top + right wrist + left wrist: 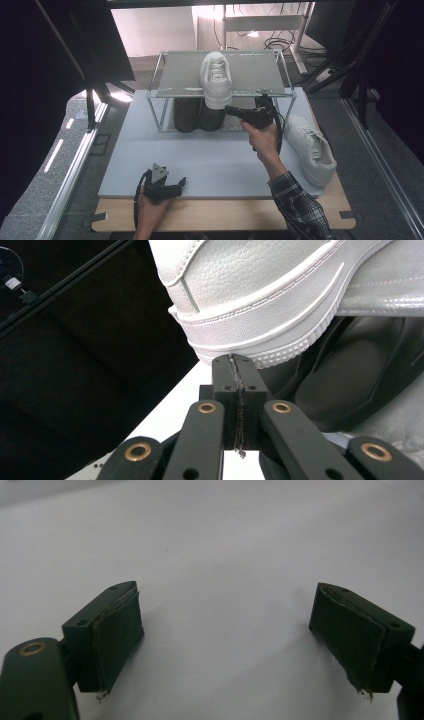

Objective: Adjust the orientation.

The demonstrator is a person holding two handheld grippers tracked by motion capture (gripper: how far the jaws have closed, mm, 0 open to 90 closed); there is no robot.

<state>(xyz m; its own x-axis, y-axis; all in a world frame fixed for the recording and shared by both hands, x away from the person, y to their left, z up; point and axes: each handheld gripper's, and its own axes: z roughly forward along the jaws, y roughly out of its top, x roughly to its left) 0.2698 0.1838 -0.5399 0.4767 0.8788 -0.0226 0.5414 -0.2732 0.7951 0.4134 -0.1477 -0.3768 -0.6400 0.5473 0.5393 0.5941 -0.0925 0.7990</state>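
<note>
The white shoe (260, 285) on the rack looked like pebbled leather, matt, with stitched seams and a ribbed rubbery sole edge. The dark shoes (197, 116) beneath had a smooth, faintly glossy finish. The rack (165, 107) had thin shiny metal legs and a dull grey shelf. A matt pale mat (210, 160) covered the counter (225, 215), whose near edge showed light wood. The left hand-held gripper (225, 635) bore matt black plastic jaws with worn, frayed rubbery pads (117, 635)
</note>
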